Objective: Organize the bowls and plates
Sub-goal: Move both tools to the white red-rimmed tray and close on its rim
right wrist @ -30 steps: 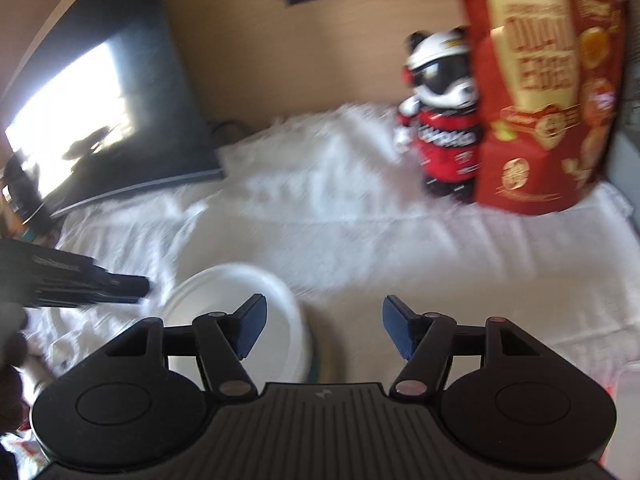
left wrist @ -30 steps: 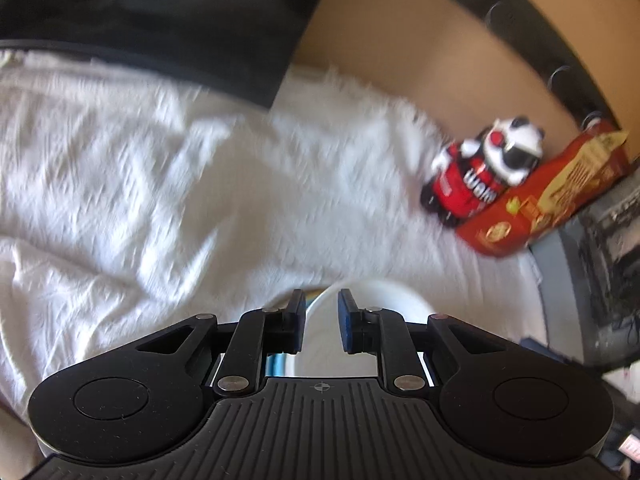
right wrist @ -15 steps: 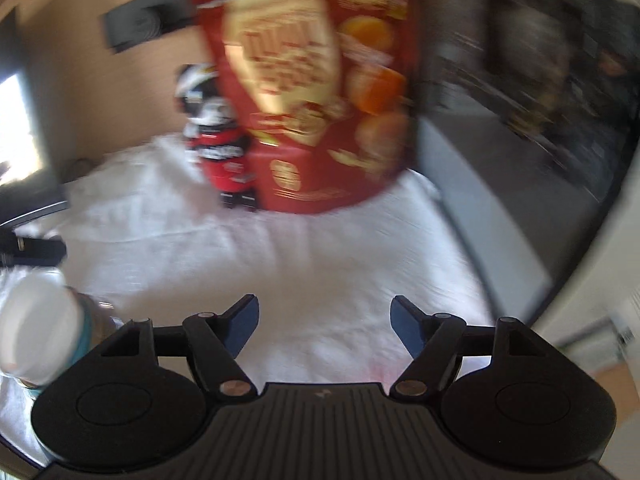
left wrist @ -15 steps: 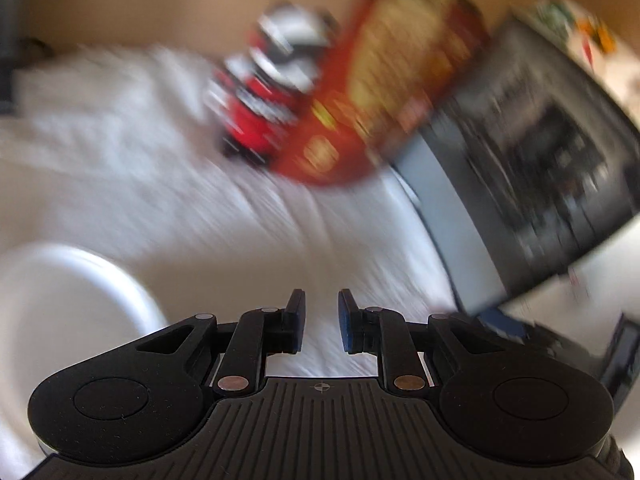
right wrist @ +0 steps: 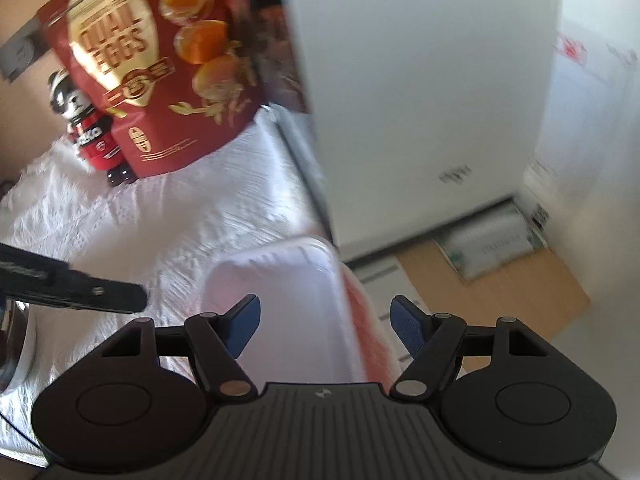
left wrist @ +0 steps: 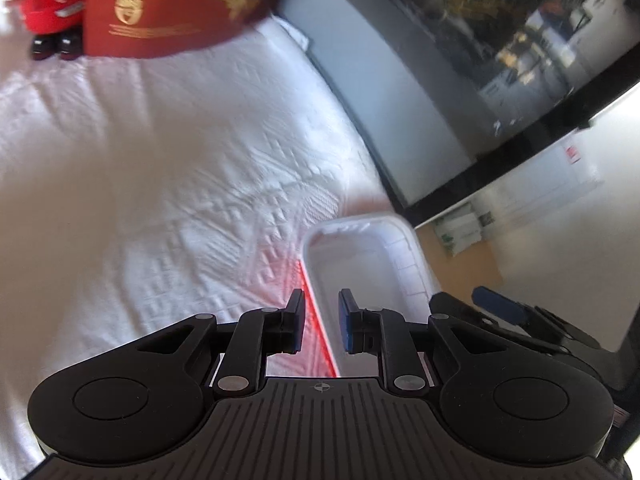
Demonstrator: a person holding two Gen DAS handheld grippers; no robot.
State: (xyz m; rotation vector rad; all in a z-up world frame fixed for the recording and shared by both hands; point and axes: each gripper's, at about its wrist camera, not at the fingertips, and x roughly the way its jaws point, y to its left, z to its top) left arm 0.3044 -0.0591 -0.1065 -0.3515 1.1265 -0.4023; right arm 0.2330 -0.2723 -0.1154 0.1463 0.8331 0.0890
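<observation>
A white rectangular tray (left wrist: 360,264) lies at the right edge of the white cloth, with a red tint along its side. My left gripper (left wrist: 322,320) hovers over the tray's left rim, its jaws a narrow gap apart and pressing on nothing. My right gripper (right wrist: 326,320) stands open above the same tray (right wrist: 288,300), with the tray's right rim under the gap. One of its blue pads (left wrist: 496,304) shows at the right of the left wrist view. The left gripper's black finger (right wrist: 100,290) reaches in from the left of the right wrist view.
A red snack bag (right wrist: 160,60) and a panda figure in red (right wrist: 88,132) stand at the back of the cloth (left wrist: 160,160). A dark screen (left wrist: 480,60) borders the table's right side. Beyond the edge are wood floor and a box (right wrist: 492,240).
Both views have swung right, away from the round white bowl and onto the rectangular tray at the table's edge. The right jaws stand a little wider than a second ago.
</observation>
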